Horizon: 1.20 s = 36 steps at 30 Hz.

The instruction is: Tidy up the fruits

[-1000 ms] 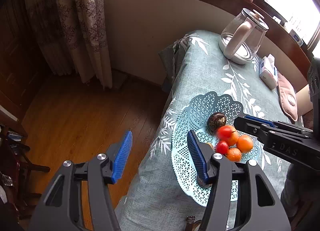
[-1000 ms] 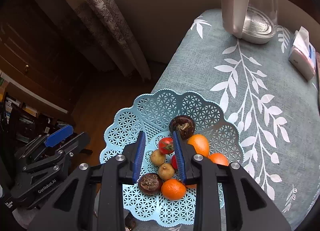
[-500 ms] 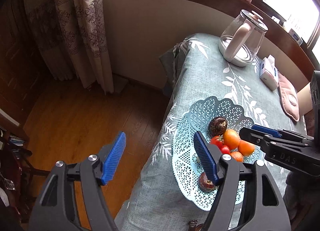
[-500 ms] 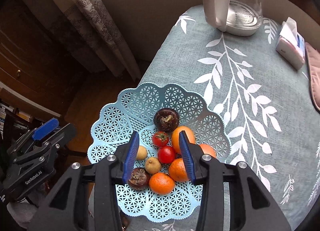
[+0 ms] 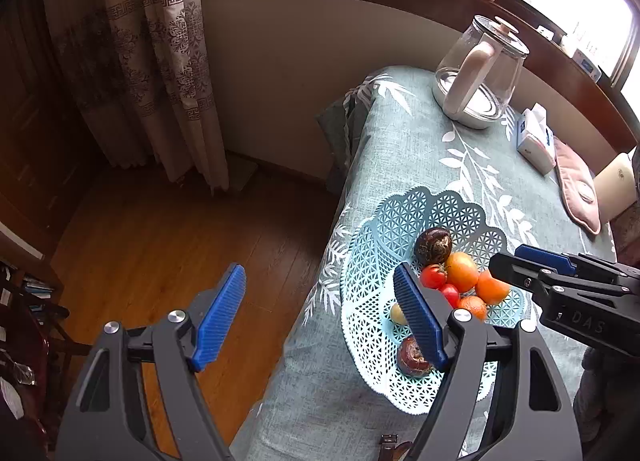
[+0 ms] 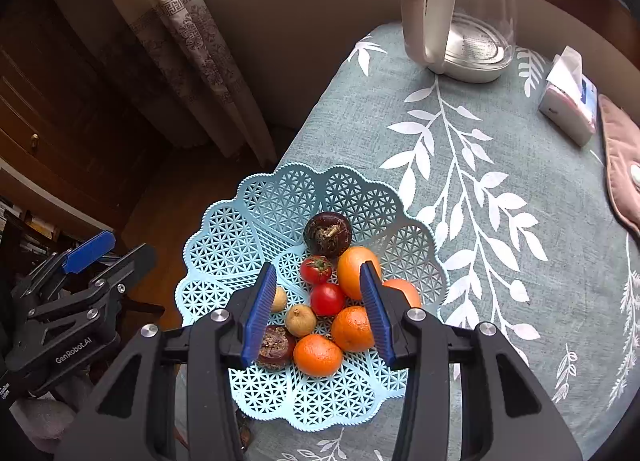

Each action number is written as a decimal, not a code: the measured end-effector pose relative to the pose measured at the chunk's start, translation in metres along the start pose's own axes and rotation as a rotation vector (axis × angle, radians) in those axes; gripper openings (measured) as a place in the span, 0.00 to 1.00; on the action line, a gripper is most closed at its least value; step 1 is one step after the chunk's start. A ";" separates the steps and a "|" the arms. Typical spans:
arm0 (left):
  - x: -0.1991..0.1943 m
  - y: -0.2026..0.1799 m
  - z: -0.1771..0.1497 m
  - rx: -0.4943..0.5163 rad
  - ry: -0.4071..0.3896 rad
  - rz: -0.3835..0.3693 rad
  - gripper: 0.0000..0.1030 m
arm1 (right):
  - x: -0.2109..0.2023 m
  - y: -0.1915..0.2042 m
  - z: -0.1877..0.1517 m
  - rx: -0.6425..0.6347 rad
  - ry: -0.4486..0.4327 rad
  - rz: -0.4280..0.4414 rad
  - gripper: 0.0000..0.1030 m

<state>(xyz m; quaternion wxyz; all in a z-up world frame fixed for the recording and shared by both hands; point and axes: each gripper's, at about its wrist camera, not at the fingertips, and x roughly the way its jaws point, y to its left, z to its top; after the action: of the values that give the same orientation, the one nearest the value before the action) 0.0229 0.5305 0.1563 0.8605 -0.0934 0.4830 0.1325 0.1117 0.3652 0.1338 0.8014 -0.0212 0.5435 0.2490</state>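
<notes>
Counter (image 6: 500,165): it wears a grey-green cloth with white leaves and carries everything; its near edge is cut off by the frame.
Basket (image 6: 280,197): a light blue lattice dish near the counter's edge, stiff but light by my judgement, so it may slide if a fruit is pushed.
Right hand-held gripper (image 6: 318,311): it hangs over the fruit pile, jaws parted and holding nothing.
Left hand-held gripper (image 5: 320,319): beside the counter and over the floor, jaws wide apart, empty.
Oranges (image 6: 354,271): four, touching each other on the right side of the pile; firm and round, likely to roll, best taken across the middle.
Dark fruits (image 6: 328,233): one at the far side, one at the near side partly behind the right gripper's left finger; the kind is hard to tell.
Tomatoes (image 6: 327,298): two small red ones in the middle, smooth and soft, so a gentle squeeze on the sides is wise.
Small tan fruits (image 6: 300,320): two, light, with a thin shell I think; one is half hidden by the finger.
</notes>
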 end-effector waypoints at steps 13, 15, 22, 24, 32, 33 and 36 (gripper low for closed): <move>-0.007 -0.009 -0.009 0.023 -0.004 0.009 0.79 | -0.012 0.002 -0.012 -0.025 -0.025 -0.026 0.43; -0.009 -0.011 -0.010 0.030 -0.009 0.014 0.82 | -0.014 0.000 -0.015 -0.026 -0.027 -0.030 0.43; -0.017 -0.013 -0.016 0.030 -0.017 0.035 0.86 | -0.019 -0.003 -0.022 -0.034 -0.035 -0.040 0.71; -0.023 -0.012 -0.019 0.010 -0.029 0.046 0.87 | -0.025 -0.002 -0.024 -0.049 -0.058 -0.045 0.75; -0.043 -0.017 -0.033 -0.026 -0.060 0.088 0.92 | -0.053 -0.003 -0.029 -0.124 -0.136 -0.081 0.80; -0.045 -0.019 -0.034 -0.029 -0.063 0.088 0.92 | -0.057 -0.003 -0.030 -0.133 -0.147 -0.093 0.80; -0.052 -0.025 -0.038 -0.038 -0.075 0.088 0.94 | -0.069 -0.004 -0.035 -0.148 -0.181 -0.107 0.83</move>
<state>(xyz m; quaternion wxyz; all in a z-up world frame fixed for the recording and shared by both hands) -0.0257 0.4881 0.1817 0.8695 -0.0833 0.4513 0.1826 0.0639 0.3248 0.1798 0.8556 -0.0867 0.4470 0.2462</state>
